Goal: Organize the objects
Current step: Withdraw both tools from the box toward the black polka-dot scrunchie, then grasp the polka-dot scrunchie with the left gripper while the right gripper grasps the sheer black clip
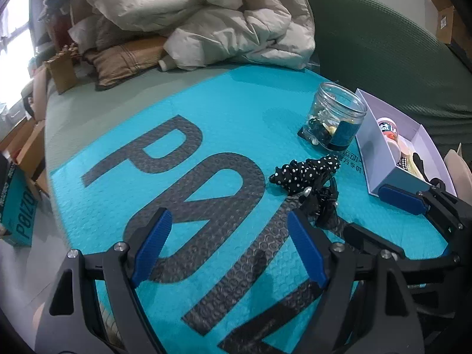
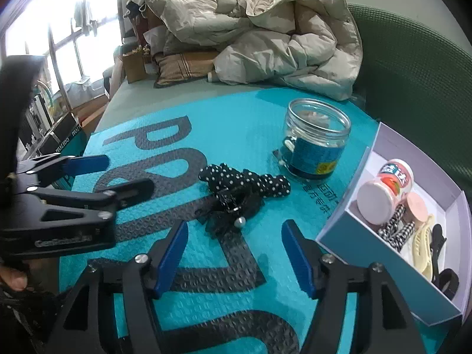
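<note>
Left wrist view: left gripper point(image 1: 228, 246), fingers spread and empty, above the teal mat point(image 1: 206, 112); polka-dot scrunchie point(image 1: 303, 172) lies ahead, between the clear jar point(image 1: 334, 116) and the right gripper point(image 1: 380, 206).

Right wrist view: right gripper point(image 2: 236, 258), fingers spread, empty, near the scrunchie point(image 2: 244, 184); open box point(image 2: 392, 292) of hair accessories just right; left gripper point(image 2: 124, 174) spread.

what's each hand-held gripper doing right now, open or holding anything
Left hand-held gripper: open, holding nothing.
Right hand-held gripper: open, holding nothing.
</note>
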Motion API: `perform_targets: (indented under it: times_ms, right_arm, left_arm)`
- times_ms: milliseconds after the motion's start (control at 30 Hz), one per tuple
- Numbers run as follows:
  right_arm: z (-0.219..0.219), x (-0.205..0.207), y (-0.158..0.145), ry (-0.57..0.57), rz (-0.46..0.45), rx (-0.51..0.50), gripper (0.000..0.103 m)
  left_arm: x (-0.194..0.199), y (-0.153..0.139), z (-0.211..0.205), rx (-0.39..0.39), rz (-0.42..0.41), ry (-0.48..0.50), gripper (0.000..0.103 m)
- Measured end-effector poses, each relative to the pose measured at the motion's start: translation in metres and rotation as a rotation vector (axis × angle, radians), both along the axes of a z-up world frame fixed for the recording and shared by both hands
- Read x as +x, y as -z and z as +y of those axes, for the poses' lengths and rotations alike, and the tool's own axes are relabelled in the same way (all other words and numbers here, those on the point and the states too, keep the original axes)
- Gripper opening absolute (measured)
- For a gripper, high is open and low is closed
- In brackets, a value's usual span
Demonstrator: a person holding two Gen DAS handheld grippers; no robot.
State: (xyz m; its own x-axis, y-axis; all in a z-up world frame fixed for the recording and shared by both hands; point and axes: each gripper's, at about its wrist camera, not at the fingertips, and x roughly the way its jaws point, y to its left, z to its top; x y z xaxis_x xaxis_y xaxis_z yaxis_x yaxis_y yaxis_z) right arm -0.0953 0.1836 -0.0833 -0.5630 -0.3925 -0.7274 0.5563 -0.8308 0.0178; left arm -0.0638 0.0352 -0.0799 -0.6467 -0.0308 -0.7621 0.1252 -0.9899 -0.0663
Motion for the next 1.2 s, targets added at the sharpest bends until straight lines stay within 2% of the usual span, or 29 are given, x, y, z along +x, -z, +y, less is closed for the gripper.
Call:
perform_targets:
  times_ms: [133, 400, 500, 533, 633, 767, 967, 1200]
  right_arm:
    - [-0.006, -0.009, 0.003, -0.006, -0.006, -0.011, 0.071]
    - [-0.019, -0.041, 0.022, 0.017, -0.095, -0.027, 0.071]
    - [-0.018, -0.047, 0.027, 0.04, -0.103, -0.027, 0.071]
    - [-0.018, -0.047, 0.028, 0.037, -0.107, -0.03, 0.069]
    - [-0.017, -0.047, 0.031, 0.022, -0.131, -0.01, 0.052]
    - [-0.008, -0.042, 0.027, 0.034, -0.12, 0.024, 0.04]
    - [0.01, -0.04, 0.024, 0.045, -0.133, 0.04, 0.039]
    - [0.027, -0.048, 0.027, 0.083, -0.153, -0.011, 0.04]
  left_arm:
    - [-0.013, 0.003, -0.003, 0.004, -0.005, 0.032, 0.08]
    - [-0.036, 0.007, -0.014, 0.028, 0.0, 0.091, 0.08]
    - [-0.042, 0.007, -0.014, 0.021, 0.001, 0.108, 0.08]
    - [-0.044, 0.007, -0.013, 0.018, 0.002, 0.113, 0.08]
    - [-0.049, 0.008, -0.007, 0.008, 0.006, 0.143, 0.08]
    - [-0.056, 0.007, 0.005, 0.002, 0.011, 0.184, 0.08]
    - [-0.079, 0.014, 0.029, 0.021, -0.03, 0.232, 0.08]
    - [-0.098, 0.017, 0.046, 0.008, -0.051, 0.277, 0.08]
